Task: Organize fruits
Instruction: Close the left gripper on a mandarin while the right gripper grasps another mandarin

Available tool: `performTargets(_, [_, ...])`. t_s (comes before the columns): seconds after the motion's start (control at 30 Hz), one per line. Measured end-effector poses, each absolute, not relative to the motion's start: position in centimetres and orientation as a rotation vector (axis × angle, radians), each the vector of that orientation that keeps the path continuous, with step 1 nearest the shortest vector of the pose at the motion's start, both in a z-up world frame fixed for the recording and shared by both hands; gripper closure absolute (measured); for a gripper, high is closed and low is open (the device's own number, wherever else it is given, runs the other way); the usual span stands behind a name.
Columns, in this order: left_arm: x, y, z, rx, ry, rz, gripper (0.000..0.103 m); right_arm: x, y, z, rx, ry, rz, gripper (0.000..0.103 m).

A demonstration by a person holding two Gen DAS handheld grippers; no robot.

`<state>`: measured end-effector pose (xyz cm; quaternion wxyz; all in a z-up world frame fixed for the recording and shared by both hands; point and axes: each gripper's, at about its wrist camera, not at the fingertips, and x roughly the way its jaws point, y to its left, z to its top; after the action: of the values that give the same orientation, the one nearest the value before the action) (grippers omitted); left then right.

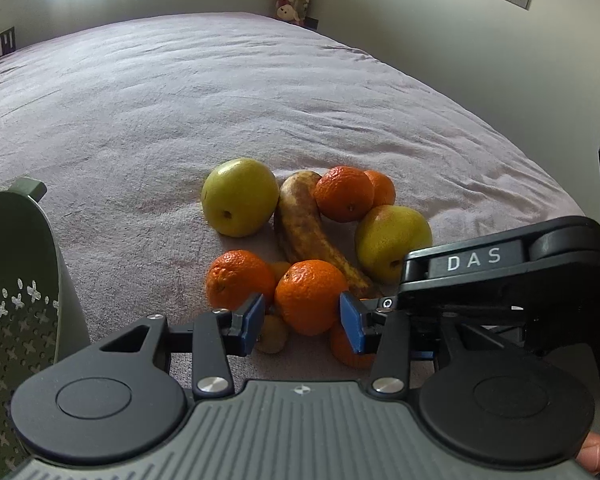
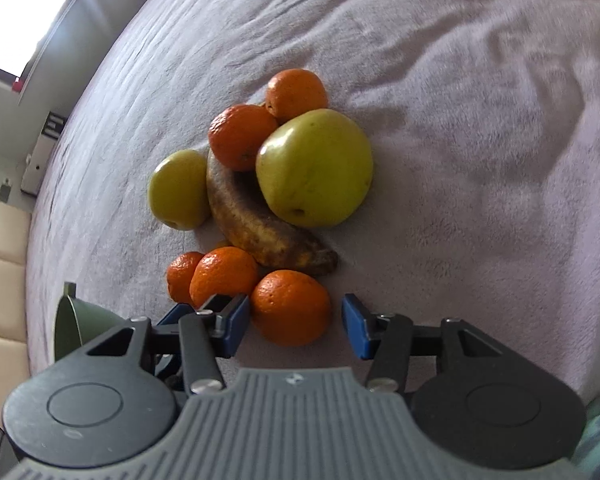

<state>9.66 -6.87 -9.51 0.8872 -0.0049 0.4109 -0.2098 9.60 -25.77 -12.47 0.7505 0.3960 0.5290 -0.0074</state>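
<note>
Fruit pile on the bedspread (image 1: pixel 220 92). Both grippers stand wide, holding nothing. The left gripper (image 1: pixel 302 322) brackets a near orange (image 1: pixel 310 296); the right gripper (image 2: pixel 294 326) brackets another orange (image 2: pixel 290 306), likely for picking. The green colander (image 1: pixel 16 280) waits left of the left tool, probably as destination.

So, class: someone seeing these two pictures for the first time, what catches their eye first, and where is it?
A heap of fruit in the middle of the mauve blanket: bright oranges around a browned banana and two green apples, one far left, one right. Next, both grippers' open jaws each frame an orange: the left gripper frames one, the right gripper another. A green perforated basket sits at the left edge.
</note>
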Motion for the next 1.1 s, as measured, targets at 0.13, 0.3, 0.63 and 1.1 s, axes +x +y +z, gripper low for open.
performTargets(0.13, [10.0, -5.8, -9.7, -0.071, 0.876, -0.454, 0.043, 9.6, -25.9, -12.4, 0.88, 1.158, 0.006, 0.06])
performTargets(0.3, [10.0, -6.3, -9.8, -0.052, 0.893, -0.489, 0.039, 8.8, -26.1, -10.6, 0.79, 1.133, -0.043, 0.06])
performTargets(0.63, [9.7, -8.4, -10.5, 0.047, 0.885, -0.499, 0.036, 8.3, -27.1, -11.0, 0.832, 1.13, -0.099, 0.057])
performTargets(1.1, [9.5, -8.4, -10.4, 0.02, 0.876, -0.553, 0.057, 6.9, -28.6, -11.9, 1.019, 1.117, -0.115, 0.059])
